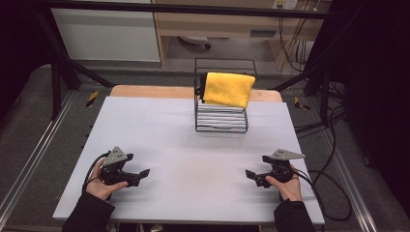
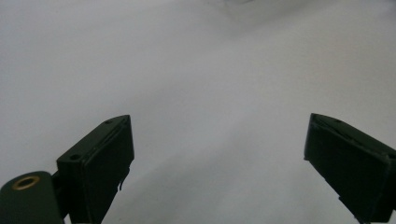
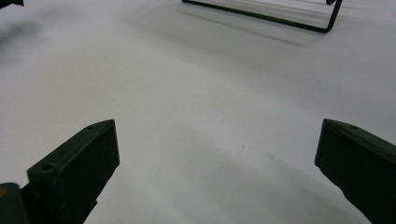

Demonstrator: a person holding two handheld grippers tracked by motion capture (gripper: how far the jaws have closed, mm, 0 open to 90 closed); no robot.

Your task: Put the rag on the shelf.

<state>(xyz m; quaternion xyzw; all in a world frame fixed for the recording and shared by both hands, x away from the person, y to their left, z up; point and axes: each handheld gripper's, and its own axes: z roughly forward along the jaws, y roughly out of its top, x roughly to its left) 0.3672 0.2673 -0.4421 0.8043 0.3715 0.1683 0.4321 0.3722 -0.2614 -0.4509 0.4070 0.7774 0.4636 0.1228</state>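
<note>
A yellow folded cloth [image 1: 228, 88] lies over the top of a black wire rack [image 1: 221, 126] at the far middle of the white table [image 1: 183, 145]. The rack's bottom bar [image 3: 261, 15] crosses the top of the right gripper view. My left gripper [image 1: 142, 175] rests near the front left, held by a hand, jaws wide apart with nothing between them [image 2: 217, 154]. My right gripper [image 1: 252, 175] sits near the front right, also open and empty [image 3: 217, 158]. Both point toward the table's middle.
Below the cloth, white flat items [image 1: 221, 115] are stacked inside the rack. A wooden edge [image 1: 145, 91] shows behind the tabletop. Cables [image 1: 333, 193] trail off the right side. Dark frame posts [image 1: 58, 72] stand at the far corners.
</note>
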